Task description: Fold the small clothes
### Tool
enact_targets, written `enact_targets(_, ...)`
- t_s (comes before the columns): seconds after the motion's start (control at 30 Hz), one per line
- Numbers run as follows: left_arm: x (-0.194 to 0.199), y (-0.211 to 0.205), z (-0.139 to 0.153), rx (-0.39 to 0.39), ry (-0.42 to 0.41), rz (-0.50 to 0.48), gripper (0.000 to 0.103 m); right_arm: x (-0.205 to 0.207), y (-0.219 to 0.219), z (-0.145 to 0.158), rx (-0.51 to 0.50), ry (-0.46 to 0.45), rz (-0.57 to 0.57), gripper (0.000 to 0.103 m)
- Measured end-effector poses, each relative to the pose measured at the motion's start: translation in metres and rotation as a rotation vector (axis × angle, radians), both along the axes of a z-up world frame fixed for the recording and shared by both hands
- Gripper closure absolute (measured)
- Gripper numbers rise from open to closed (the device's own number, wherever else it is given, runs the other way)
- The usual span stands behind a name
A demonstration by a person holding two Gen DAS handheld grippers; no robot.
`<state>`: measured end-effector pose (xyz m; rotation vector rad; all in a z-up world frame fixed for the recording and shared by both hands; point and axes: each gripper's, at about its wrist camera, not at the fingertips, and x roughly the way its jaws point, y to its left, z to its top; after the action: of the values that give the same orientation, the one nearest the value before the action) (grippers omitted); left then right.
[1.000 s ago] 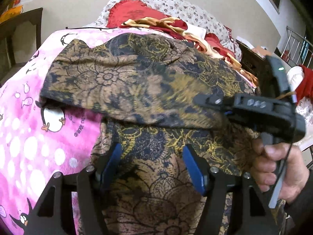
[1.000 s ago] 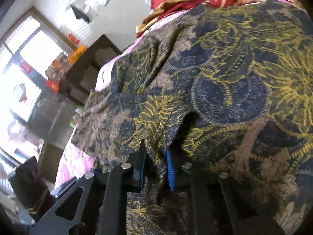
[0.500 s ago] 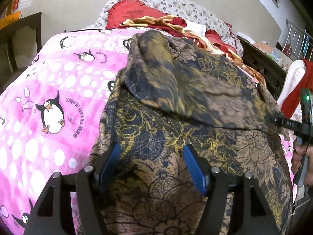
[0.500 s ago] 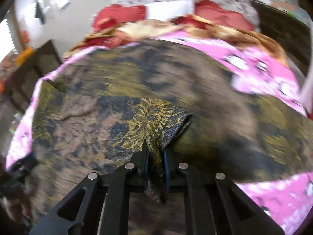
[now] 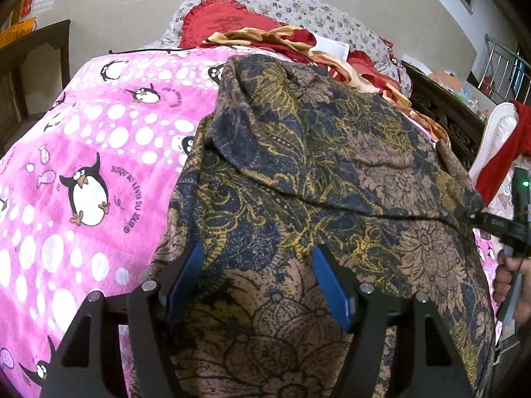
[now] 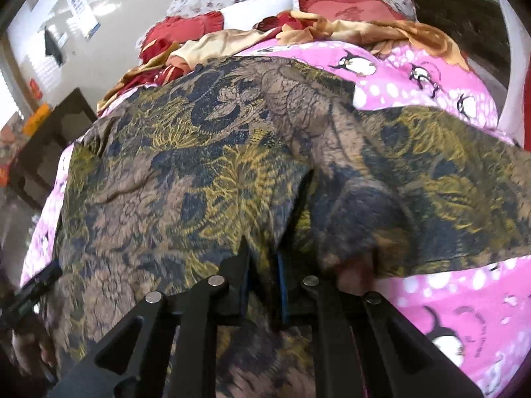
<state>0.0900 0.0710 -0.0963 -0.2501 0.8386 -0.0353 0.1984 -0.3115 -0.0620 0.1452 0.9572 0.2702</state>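
A dark floral garment [image 5: 315, 165] in navy, gold and brown lies on the pink penguin blanket [image 5: 99, 139]. One flap is folded across it towards the right. My left gripper [image 5: 259, 282] stands open over the near part of the garment, blue pads wide apart with cloth lying between them. My right gripper [image 6: 264, 272] pinches a fold of the garment [image 6: 199, 172] between its pads. Its jaws are opening slightly, and the fabric is still between them. In the left wrist view the right gripper [image 5: 464, 214] holds the flap's corner at the garment's right edge.
Red pillows [image 5: 225, 23] and a crumpled red and gold cloth [image 5: 282, 38] lie at the head of the bed. Dark wooden furniture [image 5: 444, 116] stands to the right, a dark chair [image 5: 33, 66] to the left. A person's hand [image 5: 507, 282] grips the right tool.
The right gripper has carried the flap from the left side across to the right edge of the garment, uncovering the blanket. The left gripper has stayed where it was.
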Motion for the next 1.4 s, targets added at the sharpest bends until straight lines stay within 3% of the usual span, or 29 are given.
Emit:
enact_targets(0.1, 0.000, -0.002, 0.000, 0.004, 0.002, -0.009, 0.028, -0.019, -0.017, 0.024, 0.057, -0.053, 0.000, 0.096)
enact_targets(0.23, 0.001, -0.005, 0.000, 0.016, 0.005, -0.017, 0.024, -0.029, -0.010, 0.045, 0.032, -0.118, 0.008, 0.095)
enact_targets(0.3, 0.001, -0.005, 0.000, 0.014, 0.008, -0.017, 0.024, -0.028, 0.009, 0.042, 0.058, -0.106, 0.075, 0.095)
enact_targets(0.43, 0.003, -0.007, 0.006, 0.024, 0.014, -0.027, 0.023, -0.015, 0.038, 0.008, -0.105, -0.037, 0.096, 0.095)
enact_targets(0.47, 0.004, -0.007, 0.010, 0.025, 0.006, -0.034, 0.023, -0.009, 0.037, -0.010, -0.141, 0.027, 0.072, 0.095)
enact_targets(0.53, 0.010, -0.005, 0.027, 0.036, -0.040, -0.043, 0.023, -0.012, 0.026, -0.010, -0.055, 0.011, 0.043, 0.093)
enact_targets(0.63, 0.042, 0.006, 0.047, 0.006, -0.069, -0.034, 0.023, -0.007, 0.031, 0.006, -0.084, 0.071, 0.054, 0.092)
enact_targets(0.7, 0.065, 0.008, 0.054, 0.036, -0.089, -0.009, 0.030, -0.003, 0.032, 0.026, -0.049, -0.004, 0.030, 0.092)
enact_targets(0.8, 0.112, 0.004, 0.060, 0.011, -0.085, -0.015, 0.062, 0.011, 0.035, 0.039, -0.037, -0.078, -0.004, 0.092)
enact_targets(0.87, 0.145, -0.001, 0.054, 0.013, -0.056, -0.022, 0.076, 0.029, 0.040, 0.028, -0.068, -0.061, -0.008, 0.092)
enact_targets(0.93, 0.176, 0.004, 0.036, 0.062, 0.014, 0.048, 0.086, 0.043, 0.040, 0.001, -0.125, -0.004, -0.024, 0.092)
enact_targets(1.03, 0.197, 0.013, 0.004, 0.030, 0.101, 0.067, 0.084, 0.036, 0.038, -0.007, -0.134, -0.091, -0.010, 0.091)
enact_targets(1.1, 0.197, 0.009, 0.002, 0.064, 0.069, 0.057, 0.084, 0.036, 0.044, -0.008, -0.169, -0.096, -0.009, 0.090)
enact_targets(1.2, 0.192, 0.004, 0.005, 0.113, 0.071, 0.044, 0.084, 0.038, 0.044, -0.009, -0.168, -0.095, -0.007, 0.090)
enact_targets(1.3, 0.172, 0.006, 0.026, 0.114, 0.039, 0.050, 0.083, 0.039, 0.045, -0.005, -0.164, -0.085, -0.006, 0.089)
enact_targets(1.4, 0.135, 0.006, 0.048, 0.109, -0.045, 0.031, 0.061, 0.023, 0.048, 0.022, -0.162, -0.101, -0.028, 0.089)
